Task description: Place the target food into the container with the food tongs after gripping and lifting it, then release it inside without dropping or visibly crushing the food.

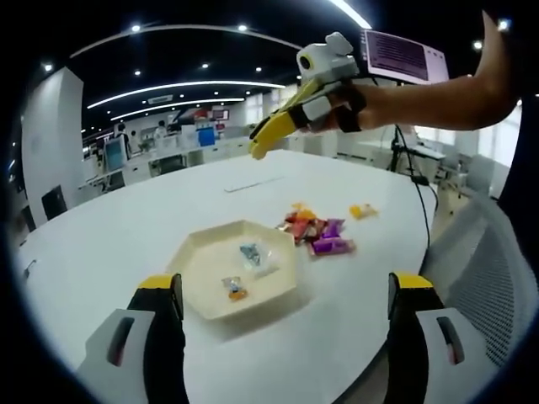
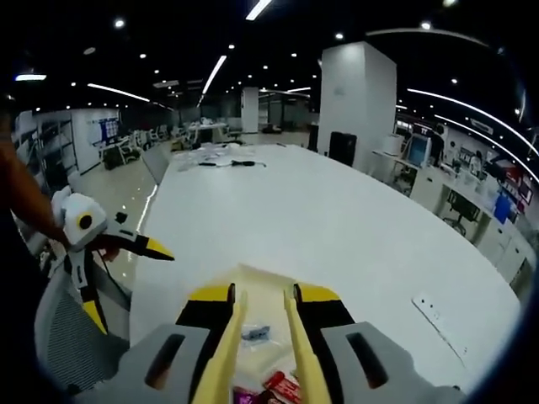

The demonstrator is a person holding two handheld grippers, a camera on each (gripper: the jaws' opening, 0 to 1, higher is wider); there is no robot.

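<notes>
A white hexagonal tray (image 1: pixel 202 303) lies on the white table with two wrapped candies (image 1: pixel 236 288) in it. A pile of colourful wrapped candies (image 1: pixel 316 231) sits just right of the tray, and one more candy (image 1: pixel 362 210) lies farther off. My left gripper (image 1: pixel 285 282) hovers near the tray, jaws wide apart and empty. My right gripper (image 1: pixel 316 105), held high above the table by a hand, clamps yellow food tongs (image 1: pixel 268 135). In the right gripper view the tongs (image 2: pixel 227 337) point down over the tray (image 2: pixel 253 282); their arms stand apart with nothing between them. The left gripper (image 2: pixel 125 282) shows at the left.
The big white table (image 2: pixel 320 219) stretches far ahead. A mesh office chair (image 1: pixel 493 278) stands at its near right edge. A cable on a stand (image 1: pixel 404 160) rises at the table's far right. Desks and monitors fill the room behind.
</notes>
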